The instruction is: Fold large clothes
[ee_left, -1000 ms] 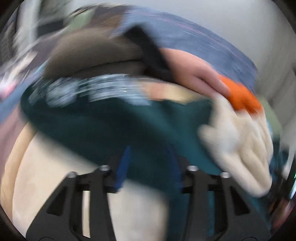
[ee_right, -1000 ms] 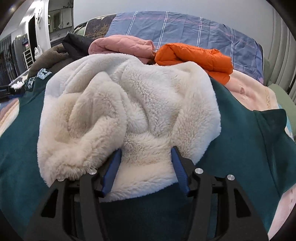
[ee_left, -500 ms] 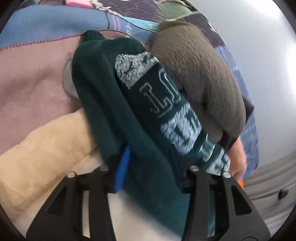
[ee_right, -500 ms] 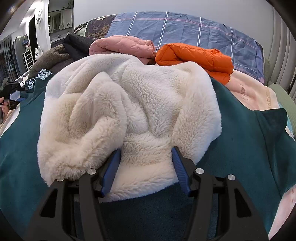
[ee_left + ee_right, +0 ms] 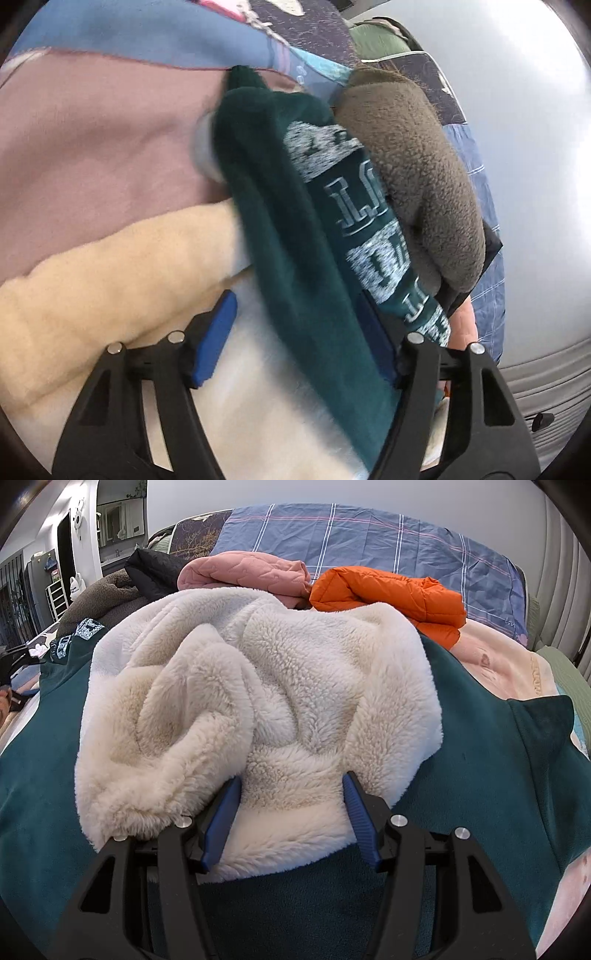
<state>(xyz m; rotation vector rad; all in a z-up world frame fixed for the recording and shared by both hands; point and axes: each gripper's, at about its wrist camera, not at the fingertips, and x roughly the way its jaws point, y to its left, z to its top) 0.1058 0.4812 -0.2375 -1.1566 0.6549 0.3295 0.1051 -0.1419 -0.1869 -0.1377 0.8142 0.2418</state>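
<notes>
Left tool [image 5: 295, 325] opening, green sweatshirt [image 5: 295, 258] between pads; right tool [image 5: 291, 812] pinching one cream fleece [image 5: 258, 686].

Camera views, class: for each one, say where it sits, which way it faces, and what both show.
Left wrist: on the left hand-held gripper, jaws opening, looking down its fingers at the green sweatshirt lying between them.
Right wrist: on the right hand-held gripper, facing across the bed; its fingers flank the cream fleece.
Shared: the green sweatshirt.

The bed [image 5: 369, 535] carries a green garment [image 5: 498, 775] among heaped clothes.
</notes>
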